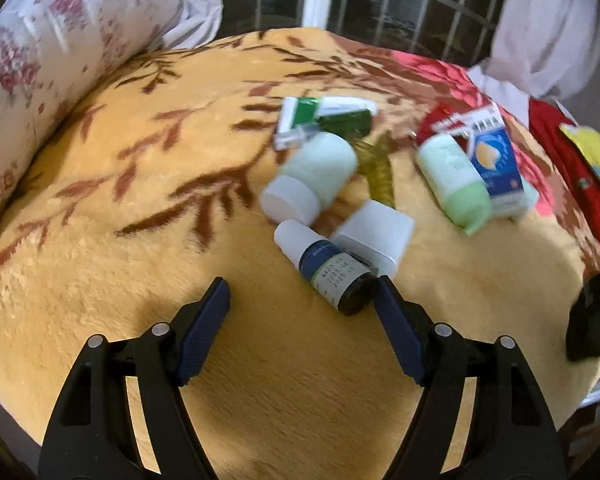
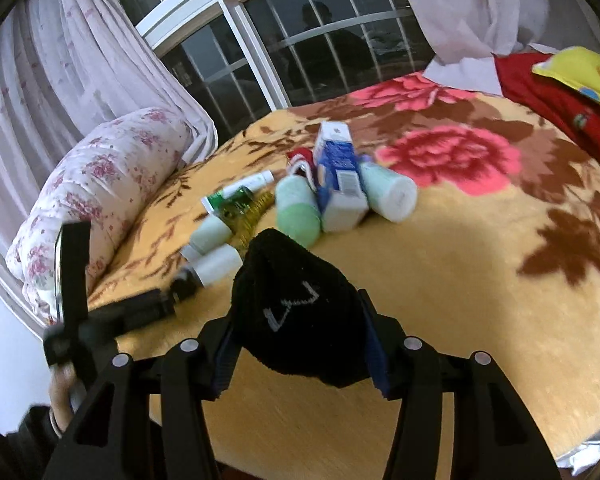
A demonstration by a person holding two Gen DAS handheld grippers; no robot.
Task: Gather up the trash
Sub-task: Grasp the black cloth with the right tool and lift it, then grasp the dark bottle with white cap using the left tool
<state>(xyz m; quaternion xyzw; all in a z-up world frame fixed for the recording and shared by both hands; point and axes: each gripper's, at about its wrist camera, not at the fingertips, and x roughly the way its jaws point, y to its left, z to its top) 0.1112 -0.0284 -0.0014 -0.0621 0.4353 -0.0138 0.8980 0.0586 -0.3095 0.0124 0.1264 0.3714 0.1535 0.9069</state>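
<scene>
A heap of trash lies on the yellow floral blanket (image 1: 140, 264). Nearest in the left wrist view is a dark blue bottle (image 1: 328, 268) with a white cap, beside a white square box (image 1: 376, 236). Behind them are a pale green bottle (image 1: 316, 172), a green tube (image 1: 456, 184), a blue and white carton (image 1: 496, 160) and a green packet (image 1: 300, 120). My left gripper (image 1: 302, 292) is open, and the blue bottle's base lies just inside its right finger. My right gripper (image 2: 298, 320) is shut on a black sock (image 2: 296, 300), in front of the carton (image 2: 340, 176).
A rolled floral quilt (image 2: 100, 200) lies along the left side, under a barred window (image 2: 300, 52) with white curtains. A red cloth (image 2: 560, 96) with a yellow packet (image 2: 580, 72) sits far right. The bed's edge (image 2: 592, 440) runs close on the right. A hand (image 2: 60, 396) holds the left gripper.
</scene>
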